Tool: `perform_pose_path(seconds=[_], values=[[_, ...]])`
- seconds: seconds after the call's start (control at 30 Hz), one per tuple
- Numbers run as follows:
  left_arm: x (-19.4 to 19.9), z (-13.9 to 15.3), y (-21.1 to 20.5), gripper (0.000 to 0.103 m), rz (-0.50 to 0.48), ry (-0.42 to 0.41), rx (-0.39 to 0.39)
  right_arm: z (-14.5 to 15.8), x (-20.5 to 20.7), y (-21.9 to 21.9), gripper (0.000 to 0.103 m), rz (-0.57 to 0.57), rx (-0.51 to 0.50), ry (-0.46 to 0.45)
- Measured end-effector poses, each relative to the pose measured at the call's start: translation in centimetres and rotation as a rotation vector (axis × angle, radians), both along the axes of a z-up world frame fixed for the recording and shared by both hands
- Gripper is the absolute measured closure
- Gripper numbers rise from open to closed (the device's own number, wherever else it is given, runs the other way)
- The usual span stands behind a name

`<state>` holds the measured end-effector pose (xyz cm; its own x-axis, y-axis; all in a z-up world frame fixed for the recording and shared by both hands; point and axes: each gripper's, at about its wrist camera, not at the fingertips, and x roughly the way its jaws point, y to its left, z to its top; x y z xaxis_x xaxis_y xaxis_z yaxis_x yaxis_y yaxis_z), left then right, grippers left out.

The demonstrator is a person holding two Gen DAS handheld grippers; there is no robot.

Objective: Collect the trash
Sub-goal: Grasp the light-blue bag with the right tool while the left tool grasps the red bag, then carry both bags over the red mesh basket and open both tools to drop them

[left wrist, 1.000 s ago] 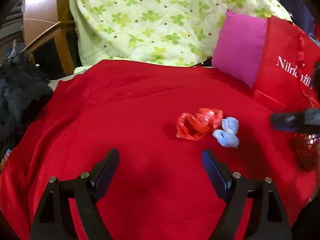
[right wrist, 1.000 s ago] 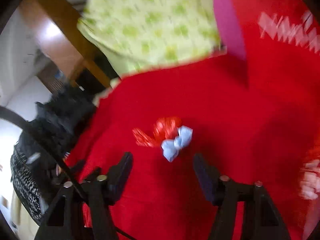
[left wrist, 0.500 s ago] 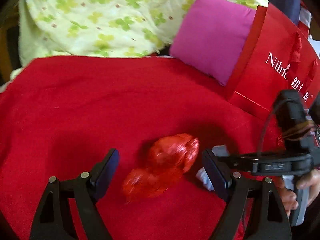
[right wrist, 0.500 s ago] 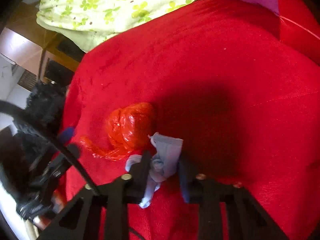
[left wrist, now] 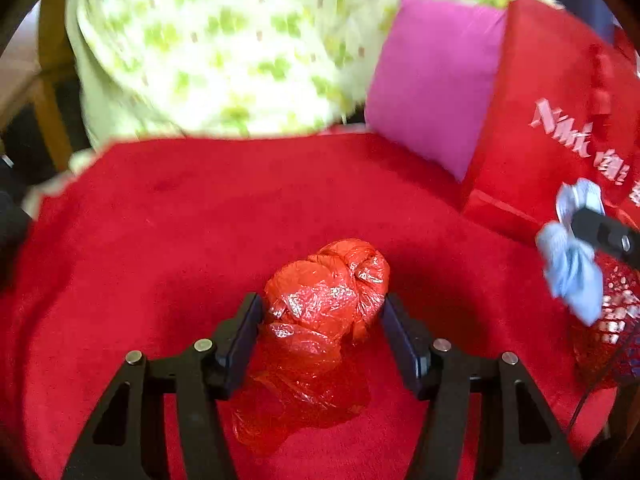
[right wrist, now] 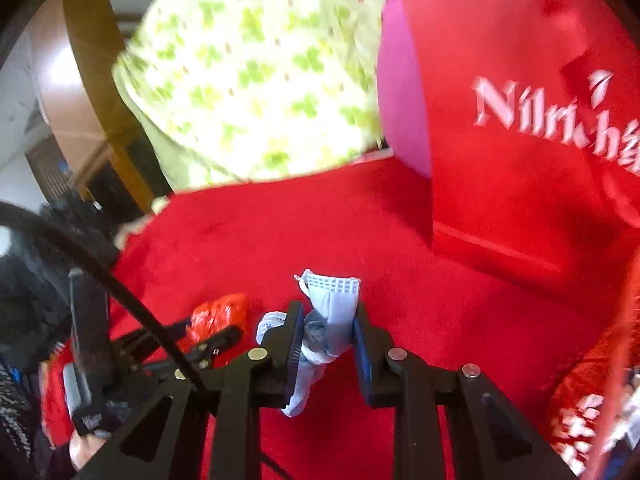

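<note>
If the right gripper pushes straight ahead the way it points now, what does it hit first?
Probably the red blanket just beyond the blue face mask held in the right gripper; past that, the pink pillow and red bag. Depth is uncertain.

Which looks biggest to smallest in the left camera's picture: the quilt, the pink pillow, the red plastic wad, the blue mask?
1. Quilt
2. Pink pillow
3. Red plastic wad, though it sits nearest the camera, which inflates it; pillow and wad are a close call.
4. Blue mask

Red bag point(right wrist: 520, 152): white lettering "Nilri…", partly legible, then unreadable Chinese characters
</note>
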<state>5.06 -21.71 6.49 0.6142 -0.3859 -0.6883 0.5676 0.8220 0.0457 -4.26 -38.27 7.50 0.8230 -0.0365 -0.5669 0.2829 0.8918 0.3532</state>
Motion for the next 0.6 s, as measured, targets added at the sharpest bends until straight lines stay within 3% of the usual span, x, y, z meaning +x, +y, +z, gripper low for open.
perform_pose_path(seconds=[0.23, 0.47, 0.6], values=[[-9.6, 8.1, 0.4, 0.04, 0.009, -0.221, 0.001, 5.9, -9.7, 0.1, 0.078, -0.037, -0.032, -0.181], [-17.1, 13.6, -0.7, 0.04, -0.031, -0.341, -0.033, 10.2, -17.9, -1.4, 0.078, -0.071, -0.06, -0.232], [-19.7, 15.2, -2.4, 0.04, -0.067, -0.38, -0.045, 12.1, -22.0, -2.6, 0.078, -0.102, -0.084, -0.262]])
